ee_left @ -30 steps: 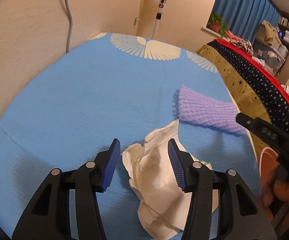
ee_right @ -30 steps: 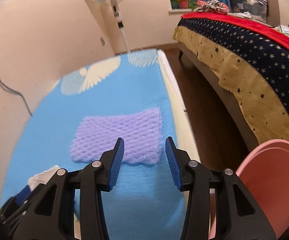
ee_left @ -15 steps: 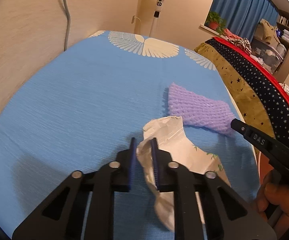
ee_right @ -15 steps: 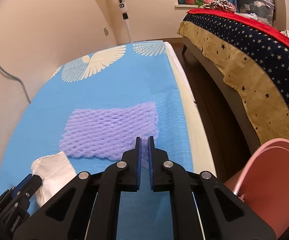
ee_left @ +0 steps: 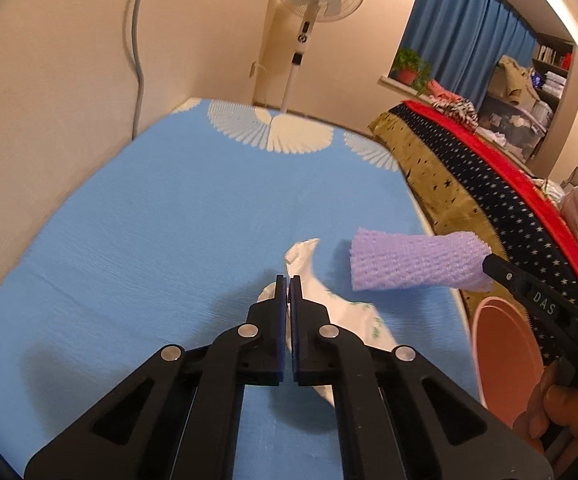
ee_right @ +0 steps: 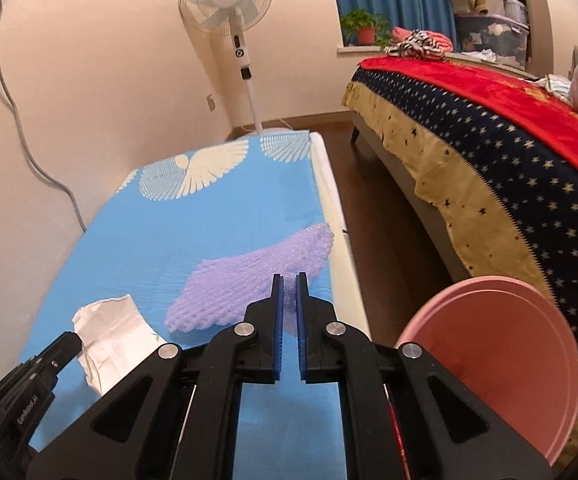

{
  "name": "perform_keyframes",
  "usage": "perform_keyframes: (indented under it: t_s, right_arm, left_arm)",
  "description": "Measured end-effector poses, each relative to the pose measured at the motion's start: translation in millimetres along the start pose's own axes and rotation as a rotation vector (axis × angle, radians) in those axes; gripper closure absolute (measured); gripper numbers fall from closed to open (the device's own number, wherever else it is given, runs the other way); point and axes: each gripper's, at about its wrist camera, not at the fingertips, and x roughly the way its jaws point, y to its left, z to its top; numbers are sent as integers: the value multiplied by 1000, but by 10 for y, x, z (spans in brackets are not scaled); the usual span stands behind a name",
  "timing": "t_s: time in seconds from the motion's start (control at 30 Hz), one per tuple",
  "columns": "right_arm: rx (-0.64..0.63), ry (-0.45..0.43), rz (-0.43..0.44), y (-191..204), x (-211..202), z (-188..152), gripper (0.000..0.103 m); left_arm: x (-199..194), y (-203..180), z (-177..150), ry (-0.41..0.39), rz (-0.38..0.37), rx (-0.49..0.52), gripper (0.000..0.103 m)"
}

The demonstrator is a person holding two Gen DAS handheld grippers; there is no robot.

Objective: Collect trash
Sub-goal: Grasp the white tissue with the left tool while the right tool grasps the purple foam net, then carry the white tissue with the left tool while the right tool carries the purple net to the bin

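With both pieces of trash pinched and raised off the blue tabletop point(ee_left: 129, 240), the step in hand looks like the carry to the bin. The crumpled white paper point(ee_left: 309, 272) sits clamped between the closed blue pads of the left gripper point(ee_left: 289, 280), its loose end trailing below; in the right wrist view it hangs just above the cloth at the lower left. The purple foam net point(ee_right: 249, 276) is held by one edge in the right gripper point(ee_right: 289, 280), whose jaws are drawn in tight on it, and it juts out in the air near the tabletop's right edge. Next, I judge, each load must be swung right and over the pink bin point(ee_right: 501, 340), which stands on the floor just beside the tabletop, then let go above its mouth; the limp paper may snag the rim. Counted: one paper, one net, one bin, two grippers. A standing fan point(ee_right: 227, 4) and a star-patterned bed point(ee_right: 489, 140) lie beyond.
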Motion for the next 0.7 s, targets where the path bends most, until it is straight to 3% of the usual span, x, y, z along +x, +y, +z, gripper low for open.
perform_keyframes:
  t_s: [0.33,0.7]
  right_arm:
    - [-6,-80,-30,-170,-703,-36,97]
    - [7,-126,-66,-382,-1214,-175,97]
  left_arm:
    - [-550,-117,46,-87,-23,42,101]
    - [-907,-276,-9,-124,-54,85,102]
